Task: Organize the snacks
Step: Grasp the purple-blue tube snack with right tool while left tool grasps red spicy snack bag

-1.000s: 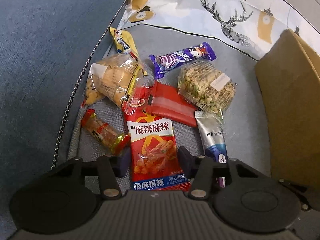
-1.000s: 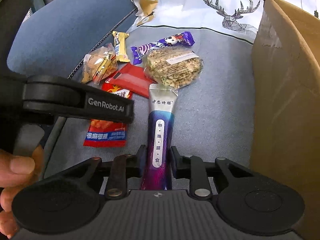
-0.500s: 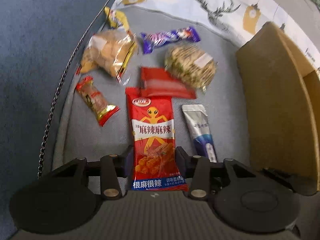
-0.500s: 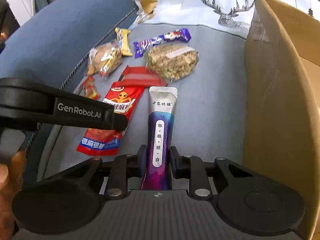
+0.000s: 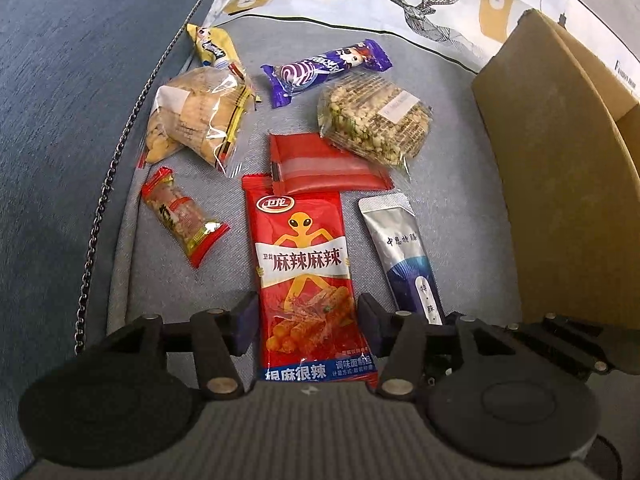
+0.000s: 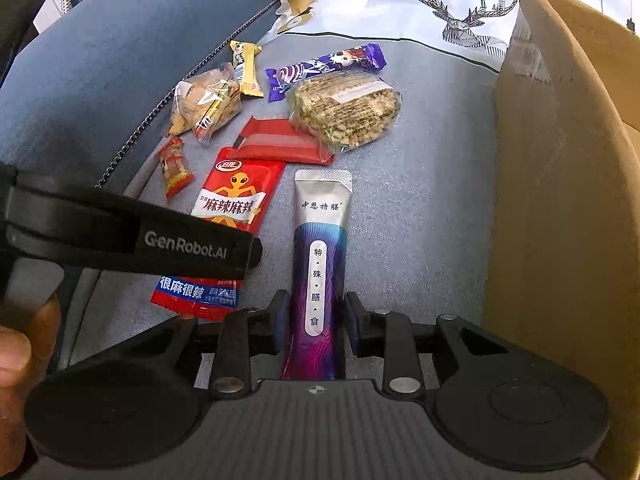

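The red spicy-strip packet lies flat on the grey seat cushion, its lower half between the fingers of my left gripper. Those jaws are opening, and a thin gap shows on each side of the packet. In the right wrist view the silver-and-purple sachet lies lengthwise inside my right gripper. Its jaws are opening too, the pads just off the sachet's edges. The same sachet lies right of the red packet. The left gripper's finger crosses over the red packet.
Beyond lie a flat red pack, a puffed-grain cake, a purple bar, a biscuit bag, a yellow bar and a small red candy. A cardboard box stands right. A chain trails left. A person's hand shows.
The red packet has been drawn back out of the pile toward the left gripper. Both pairs of jaws have widened slightly and no longer pinch their packets.
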Action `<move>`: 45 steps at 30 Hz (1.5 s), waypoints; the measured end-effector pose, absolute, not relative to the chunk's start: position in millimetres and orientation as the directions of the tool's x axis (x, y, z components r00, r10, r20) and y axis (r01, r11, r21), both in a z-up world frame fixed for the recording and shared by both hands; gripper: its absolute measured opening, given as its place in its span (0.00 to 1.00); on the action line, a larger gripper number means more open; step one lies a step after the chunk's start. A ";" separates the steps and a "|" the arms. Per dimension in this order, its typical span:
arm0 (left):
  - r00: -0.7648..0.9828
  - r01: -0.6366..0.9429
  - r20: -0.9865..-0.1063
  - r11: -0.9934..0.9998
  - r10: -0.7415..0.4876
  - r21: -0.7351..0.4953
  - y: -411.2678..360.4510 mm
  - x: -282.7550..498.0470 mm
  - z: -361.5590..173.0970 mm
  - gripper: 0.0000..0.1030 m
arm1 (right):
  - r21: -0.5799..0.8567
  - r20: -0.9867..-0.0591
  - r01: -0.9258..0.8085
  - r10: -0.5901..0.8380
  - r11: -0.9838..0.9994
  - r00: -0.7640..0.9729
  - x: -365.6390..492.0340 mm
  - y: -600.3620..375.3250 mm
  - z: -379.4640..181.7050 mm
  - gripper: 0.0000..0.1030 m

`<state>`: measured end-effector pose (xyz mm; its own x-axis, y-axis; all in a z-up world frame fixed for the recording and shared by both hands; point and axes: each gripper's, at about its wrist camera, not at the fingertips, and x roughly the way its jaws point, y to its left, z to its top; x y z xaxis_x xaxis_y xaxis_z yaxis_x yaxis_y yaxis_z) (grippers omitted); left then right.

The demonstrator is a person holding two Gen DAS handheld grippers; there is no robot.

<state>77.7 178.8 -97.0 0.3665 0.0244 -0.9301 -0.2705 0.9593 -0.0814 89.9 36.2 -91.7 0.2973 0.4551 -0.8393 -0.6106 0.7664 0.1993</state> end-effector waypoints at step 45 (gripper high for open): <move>0.412 -0.339 -0.911 0.925 -0.019 -0.173 177.5 80.6 -83.9 0.59 | 0.113 -0.766 -0.679 0.499 0.726 0.406 72.0 21.4 -55.5 0.12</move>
<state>80.6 177.5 -83.9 0.4122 -0.0192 -0.9109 -0.3388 0.9249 -0.1728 72.0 21.4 -55.5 0.4063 0.4989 -0.7655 -0.6788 0.7256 0.1126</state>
